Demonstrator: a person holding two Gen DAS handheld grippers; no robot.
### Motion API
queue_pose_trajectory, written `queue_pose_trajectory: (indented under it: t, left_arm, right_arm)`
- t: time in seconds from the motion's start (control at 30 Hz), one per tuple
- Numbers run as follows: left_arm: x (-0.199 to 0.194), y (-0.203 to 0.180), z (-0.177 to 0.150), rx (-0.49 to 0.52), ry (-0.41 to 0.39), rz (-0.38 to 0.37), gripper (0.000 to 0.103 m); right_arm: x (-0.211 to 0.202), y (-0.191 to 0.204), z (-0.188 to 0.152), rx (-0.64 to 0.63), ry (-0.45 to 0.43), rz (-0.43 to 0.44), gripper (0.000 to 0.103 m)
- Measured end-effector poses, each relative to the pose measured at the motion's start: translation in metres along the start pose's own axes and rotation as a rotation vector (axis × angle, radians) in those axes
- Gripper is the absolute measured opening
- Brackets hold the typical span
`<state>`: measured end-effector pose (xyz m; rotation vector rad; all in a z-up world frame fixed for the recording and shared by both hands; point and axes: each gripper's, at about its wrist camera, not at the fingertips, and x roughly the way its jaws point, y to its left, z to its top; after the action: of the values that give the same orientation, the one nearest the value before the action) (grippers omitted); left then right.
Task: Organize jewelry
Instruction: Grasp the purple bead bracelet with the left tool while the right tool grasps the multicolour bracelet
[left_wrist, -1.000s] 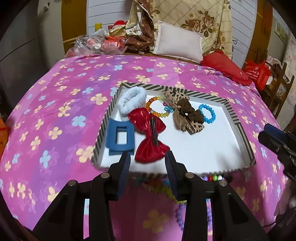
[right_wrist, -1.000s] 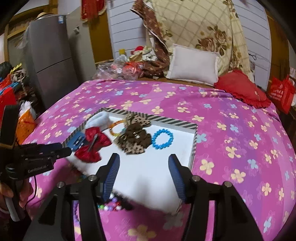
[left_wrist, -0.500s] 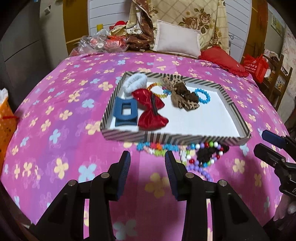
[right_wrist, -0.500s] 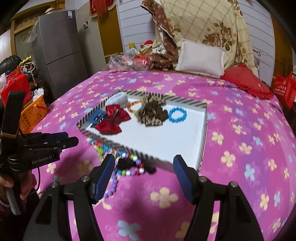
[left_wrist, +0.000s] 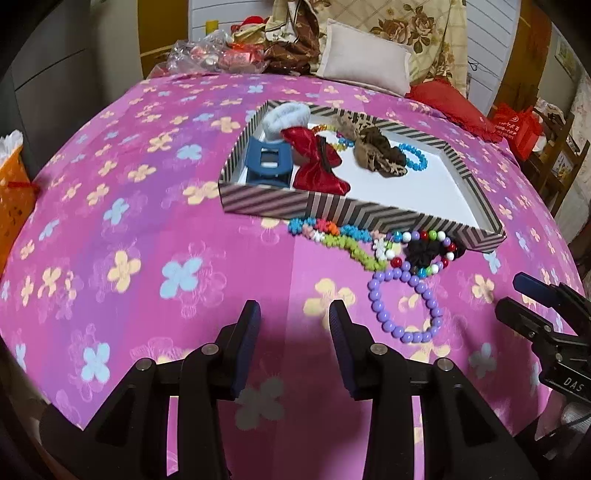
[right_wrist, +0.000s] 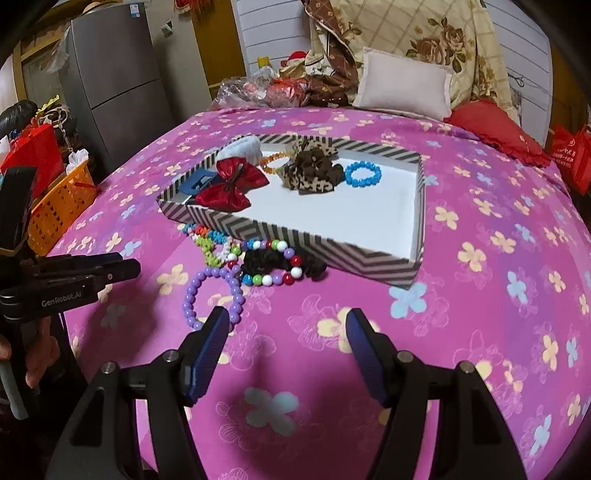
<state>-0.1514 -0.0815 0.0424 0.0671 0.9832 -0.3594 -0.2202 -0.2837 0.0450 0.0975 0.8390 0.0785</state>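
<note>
A striped tray (left_wrist: 362, 216) (right_wrist: 295, 236) lies on the pink bed. It holds a blue claw clip (left_wrist: 267, 162), a red bow (left_wrist: 317, 162) (right_wrist: 231, 184), a white scrunchie (left_wrist: 288, 116), a leopard bow (right_wrist: 312, 171) and a blue bead bracelet (right_wrist: 362, 174). In front of the tray lie a purple bead bracelet (left_wrist: 406, 304) (right_wrist: 212, 295), a multicolour bead bracelet with a black scrunchie (left_wrist: 428, 251) (right_wrist: 275, 262) and a coloured flower strand (left_wrist: 332, 236). My left gripper (left_wrist: 293, 317) is open and empty above the bedspread. My right gripper (right_wrist: 286, 325) is open and empty beside the purple bracelet.
Pillows (right_wrist: 402, 86) and a red cushion (right_wrist: 495, 129) lie at the bed's far end with a heap of bags (right_wrist: 258, 88). An orange basket (right_wrist: 59, 210) and a grey fridge (right_wrist: 114, 81) stand left of the bed.
Both grippers have pulled back from the tray toward the near edge of the bed. The loose bracelets in front of the tray have come into full view.
</note>
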Motion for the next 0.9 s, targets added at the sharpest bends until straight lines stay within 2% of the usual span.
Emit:
queue_pose_trajectory:
  t: [0.5,0.73,0.9]
  left_arm:
    - [0.0,0.02,-0.002,-0.06,0.014,-0.004,0.029]
    - [0.005,0.025,0.002,-0.095,0.036,-0.029,0.029]
    - [0.009,0.021,0.002,-0.094,0.046,-0.037,0.029]
  right_arm:
    - [0.01,0.0,0.0,-0.006,0.015,-0.011,0.068]
    - [0.015,0.004,0.004,-0.012,0.016,-0.013,0.068]
    - [0.024,-0.001,0.01,0.011,0.017,-0.026,0.052]
